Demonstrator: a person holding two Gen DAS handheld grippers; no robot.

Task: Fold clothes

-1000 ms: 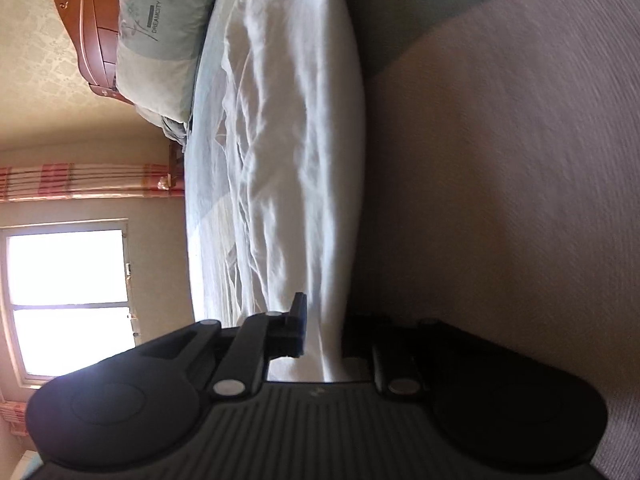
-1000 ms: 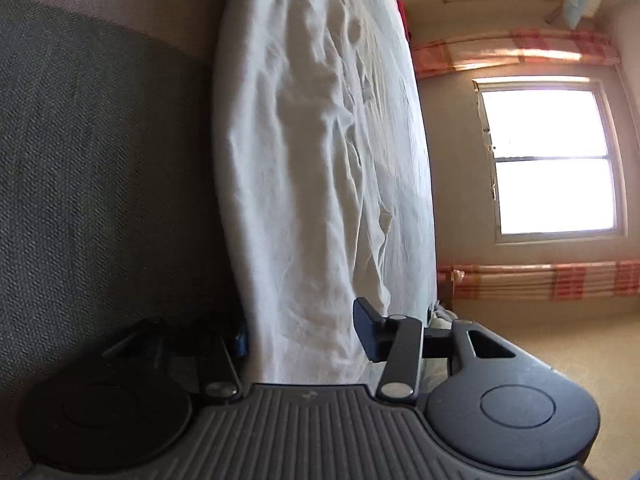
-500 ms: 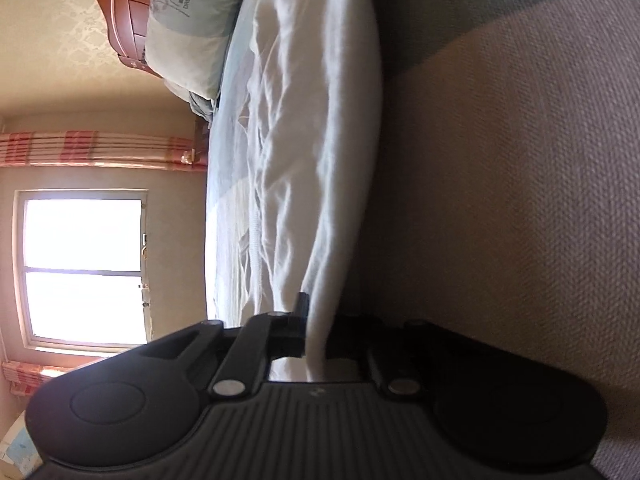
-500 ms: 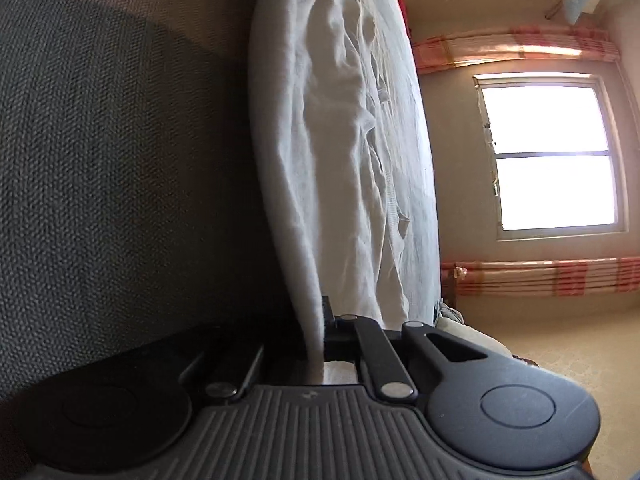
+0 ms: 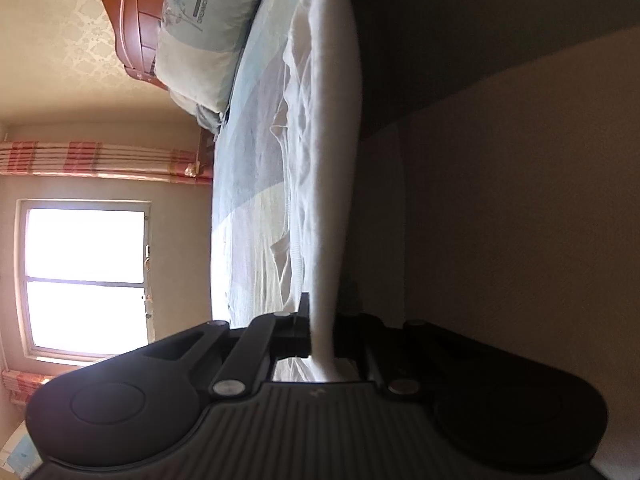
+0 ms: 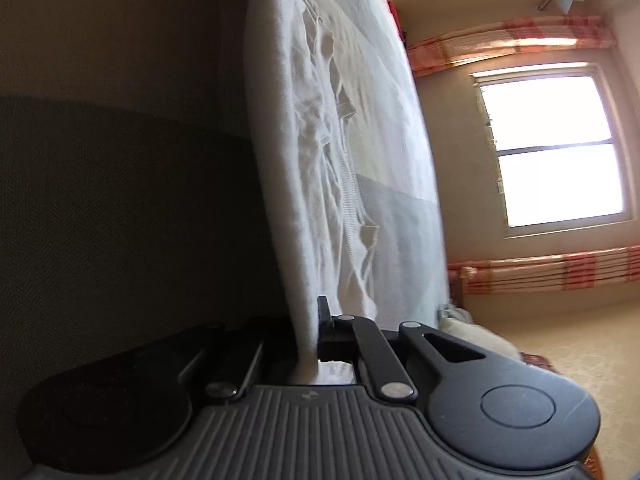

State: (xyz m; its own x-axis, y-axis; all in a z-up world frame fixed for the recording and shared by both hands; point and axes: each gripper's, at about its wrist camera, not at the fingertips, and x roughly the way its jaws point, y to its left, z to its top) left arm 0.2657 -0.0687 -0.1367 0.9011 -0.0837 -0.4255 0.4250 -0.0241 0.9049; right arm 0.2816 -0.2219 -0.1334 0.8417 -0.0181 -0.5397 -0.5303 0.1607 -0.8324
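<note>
A bed [image 5: 248,184] with a pale blue sheet stretches ahead of the fingers. At its far end a pillow [image 5: 200,28] leans on a carved wooden headboard [image 5: 132,12]. A bright window [image 6: 556,148] sits between striped pink curtains [image 6: 512,40], on a patterned cream wall [image 5: 52,40].

The right gripper [image 6: 310,334] has its 2 fingers closed on the edge of a white garment [image 6: 288,152]. The garment stretches away, taut, over the bed [image 6: 400,184], beside a window [image 6: 560,148].

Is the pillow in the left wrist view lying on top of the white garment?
No: the pillow leans by the headboard, apart from the white garment.
</note>
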